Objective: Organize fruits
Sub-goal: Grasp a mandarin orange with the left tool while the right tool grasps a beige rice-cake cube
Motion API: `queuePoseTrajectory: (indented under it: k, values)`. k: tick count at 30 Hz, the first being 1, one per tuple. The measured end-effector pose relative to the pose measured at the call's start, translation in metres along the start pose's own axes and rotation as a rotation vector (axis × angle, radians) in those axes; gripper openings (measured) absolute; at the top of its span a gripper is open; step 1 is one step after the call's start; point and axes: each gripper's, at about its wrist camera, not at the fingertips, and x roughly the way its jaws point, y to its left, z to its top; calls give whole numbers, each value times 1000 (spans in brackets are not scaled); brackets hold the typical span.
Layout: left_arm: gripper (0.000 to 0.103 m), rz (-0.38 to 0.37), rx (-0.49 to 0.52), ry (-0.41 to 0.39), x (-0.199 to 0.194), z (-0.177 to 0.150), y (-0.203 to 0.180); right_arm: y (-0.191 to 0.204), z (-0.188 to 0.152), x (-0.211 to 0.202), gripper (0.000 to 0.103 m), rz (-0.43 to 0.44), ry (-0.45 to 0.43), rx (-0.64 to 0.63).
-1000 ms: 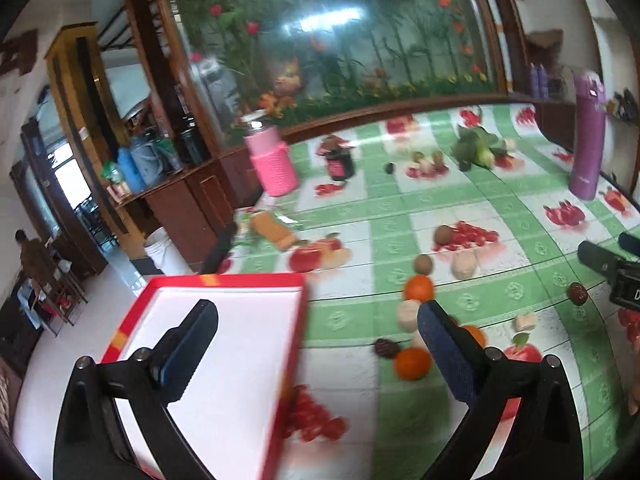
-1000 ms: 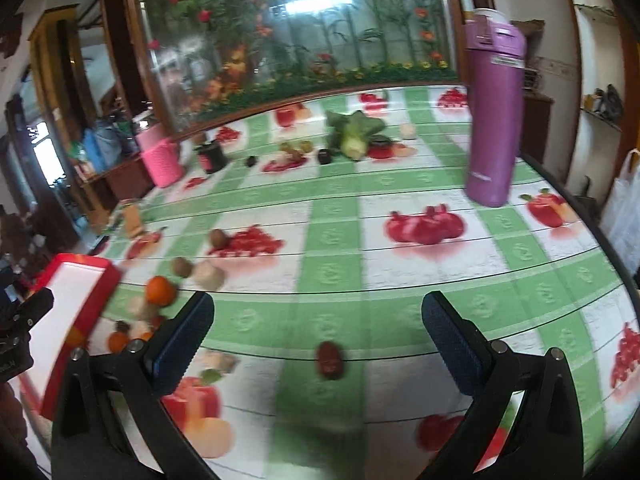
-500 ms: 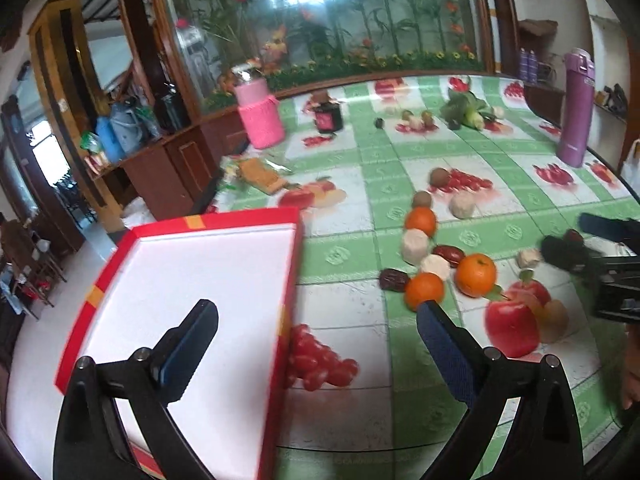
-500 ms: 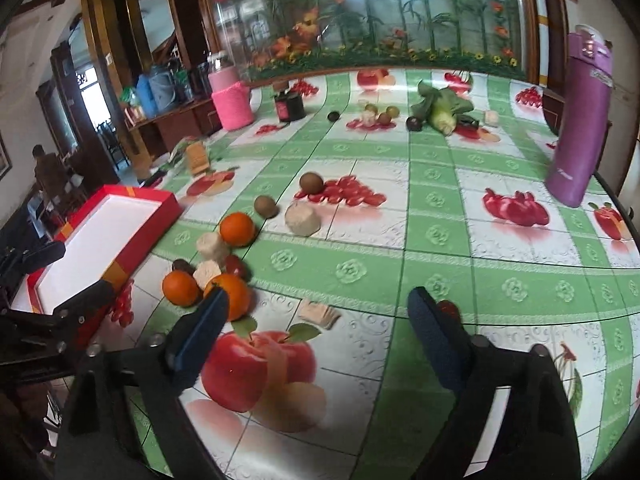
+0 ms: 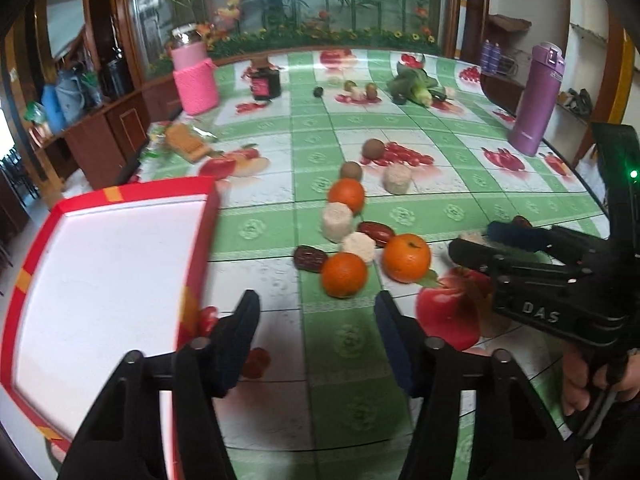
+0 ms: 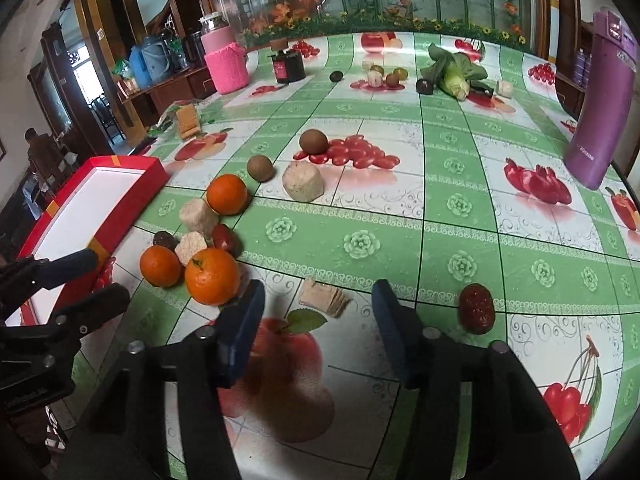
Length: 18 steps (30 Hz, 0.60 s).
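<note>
Three oranges [image 5: 345, 274] lie in a cluster with beige blocks [image 5: 337, 221], dark dates [image 5: 310, 258] and two brown round fruits [image 5: 351, 170] on the green-checked tablecloth. A red tray [image 5: 100, 260] with a white inside sits to their left. My left gripper [image 5: 316, 308] is open just in front of the nearest orange, beside the tray's right wall. My right gripper [image 6: 318, 292] is open, low over a sliced beige piece [image 6: 324, 298], with the largest orange [image 6: 212, 276] at its left finger. A red date [image 6: 476, 309] lies alone to its right.
A purple bottle [image 6: 604, 108] stands near the right table edge. At the back are a pink-covered jar [image 6: 226, 64], a dark jar [image 6: 288, 66], leafy vegetables with corn [image 6: 456, 70] and small fruits. A cracker packet [image 6: 188, 120] lies behind the tray.
Both grippers have closed in on the fruit cluster, the right one swinging left from the lone date. Both pairs of jaws have narrowed but hold nothing.
</note>
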Motion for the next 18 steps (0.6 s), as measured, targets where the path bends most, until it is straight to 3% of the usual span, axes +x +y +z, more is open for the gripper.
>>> queuePoseTrajectory:
  k: [5, 10, 18]
  values:
    - [44, -40, -16, 33, 10, 3, -3, 4, 1, 5, 45, -9, 11, -15]
    - [33, -86, -43, 80, 23, 5, -5, 5, 3, 7, 28, -33, 9, -7]
    - [27, -106, -61, 92, 31, 9, -7, 2, 3, 6, 28, -23, 7, 8]
